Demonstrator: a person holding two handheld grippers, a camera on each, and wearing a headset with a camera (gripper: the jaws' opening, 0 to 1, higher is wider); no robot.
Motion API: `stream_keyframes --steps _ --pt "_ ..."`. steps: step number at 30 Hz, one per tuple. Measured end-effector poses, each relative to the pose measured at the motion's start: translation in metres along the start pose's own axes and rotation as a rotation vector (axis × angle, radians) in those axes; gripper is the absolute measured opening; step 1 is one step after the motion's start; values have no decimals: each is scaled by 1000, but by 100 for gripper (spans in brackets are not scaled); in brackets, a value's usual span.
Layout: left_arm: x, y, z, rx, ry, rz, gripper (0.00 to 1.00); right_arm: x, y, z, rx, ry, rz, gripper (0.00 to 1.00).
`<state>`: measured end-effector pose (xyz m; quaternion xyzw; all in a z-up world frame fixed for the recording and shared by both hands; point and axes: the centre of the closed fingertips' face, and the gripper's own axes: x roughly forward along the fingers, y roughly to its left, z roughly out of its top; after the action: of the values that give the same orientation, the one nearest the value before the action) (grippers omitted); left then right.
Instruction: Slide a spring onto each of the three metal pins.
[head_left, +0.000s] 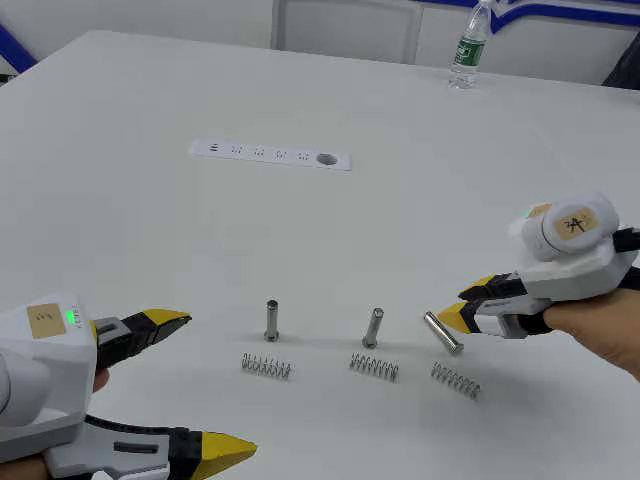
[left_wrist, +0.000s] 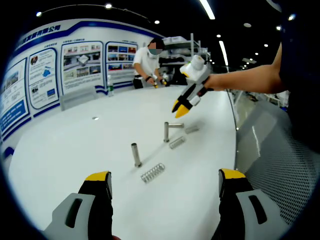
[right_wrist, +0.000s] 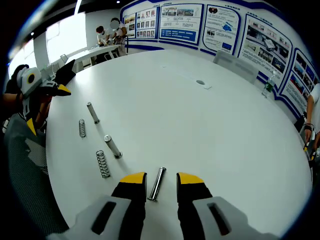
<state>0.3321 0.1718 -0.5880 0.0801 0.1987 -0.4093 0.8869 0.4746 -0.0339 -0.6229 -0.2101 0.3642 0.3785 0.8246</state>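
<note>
Nearest: left claw (head_left: 198, 385) low at the near-left edge of the surface (head_left: 150, 230), jaws spread wide, holding nothing, well apart from the parts.

Next row: three springs lying flat, left spring (head_left: 266, 366), middle spring (head_left: 373, 367), right spring (head_left: 455, 379). None was on a pin yet.

Just behind them: left pin (head_left: 271, 320) and middle pin (head_left: 373, 328) stood upright, each right behind its spring. Right pin (head_left: 442, 332) was down on its side, lying diagonally, far end pointing toward the right claw (head_left: 460, 305).

Key relation: in the right gripper view that fallen pin sat in the gap between the jaws, its long axis running nearly along the claw's own line. Jaws were parted narrowly, with a gap showing on one side, so not clamped. The right claw was by far the nearer one, so my guess is it takes that pin first.

Farther back: power strip (head_left: 270, 154), then a water bottle (head_left: 467, 50).
</note>
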Motion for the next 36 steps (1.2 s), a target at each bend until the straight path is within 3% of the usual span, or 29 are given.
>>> stream_keyframes --steps 15,36 --pt "0 0 -3 -12 1 4 88 29 -1 -10 55 126 -2 15" --pt "1 0 -5 -26 -8 8 88 37 2 -18 113 218 2 10"
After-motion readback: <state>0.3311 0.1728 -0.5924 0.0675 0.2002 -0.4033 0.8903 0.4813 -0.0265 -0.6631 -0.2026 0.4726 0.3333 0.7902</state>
